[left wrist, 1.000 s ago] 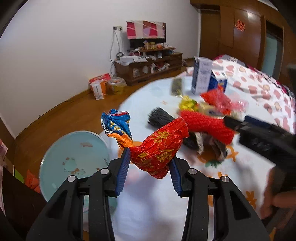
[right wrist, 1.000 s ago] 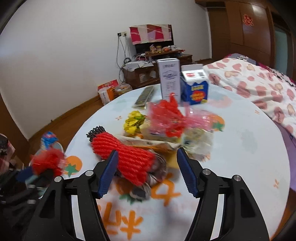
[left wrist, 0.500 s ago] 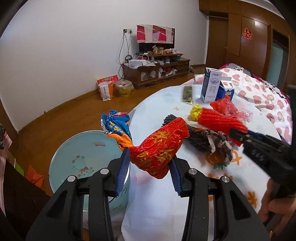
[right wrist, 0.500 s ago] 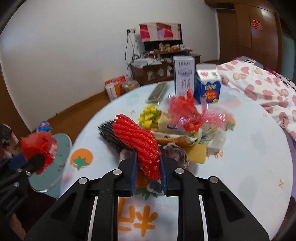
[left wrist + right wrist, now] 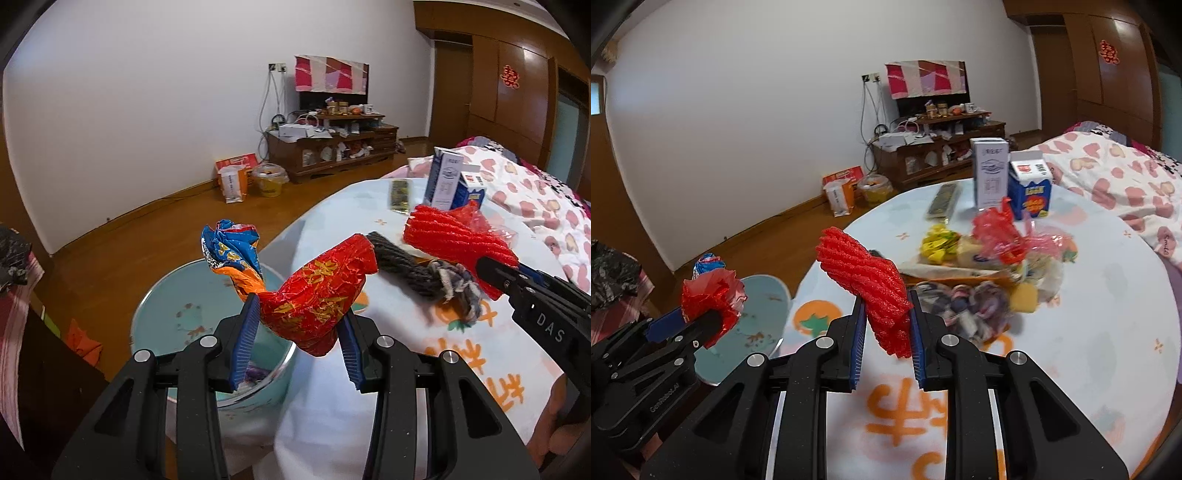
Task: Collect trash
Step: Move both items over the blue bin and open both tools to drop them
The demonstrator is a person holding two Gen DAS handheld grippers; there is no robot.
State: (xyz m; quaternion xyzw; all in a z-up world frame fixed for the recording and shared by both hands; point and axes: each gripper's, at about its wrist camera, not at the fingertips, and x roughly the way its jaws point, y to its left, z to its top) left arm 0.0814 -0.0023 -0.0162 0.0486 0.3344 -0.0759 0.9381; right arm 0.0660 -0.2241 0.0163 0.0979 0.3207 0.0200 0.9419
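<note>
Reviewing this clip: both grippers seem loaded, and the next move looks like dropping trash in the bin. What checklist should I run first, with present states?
1. Left gripper shut on the crumpled red and blue foil wrapper: ok.
2. Right gripper shut on the red foam net sleeve: ok.
3. Round light-blue trash bin open, beside the table: ok.
4. Wrapper fully over the bin mouth: cannot tell; it hangs near the rim.
5. Net sleeve lifted free of the trash pile: ok.
6. Room left in the bin: ok, bottom mostly visible.

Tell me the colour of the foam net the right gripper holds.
Bright red, ribbed foam net, clamped in the right gripper; clearest in the right wrist view.
</note>
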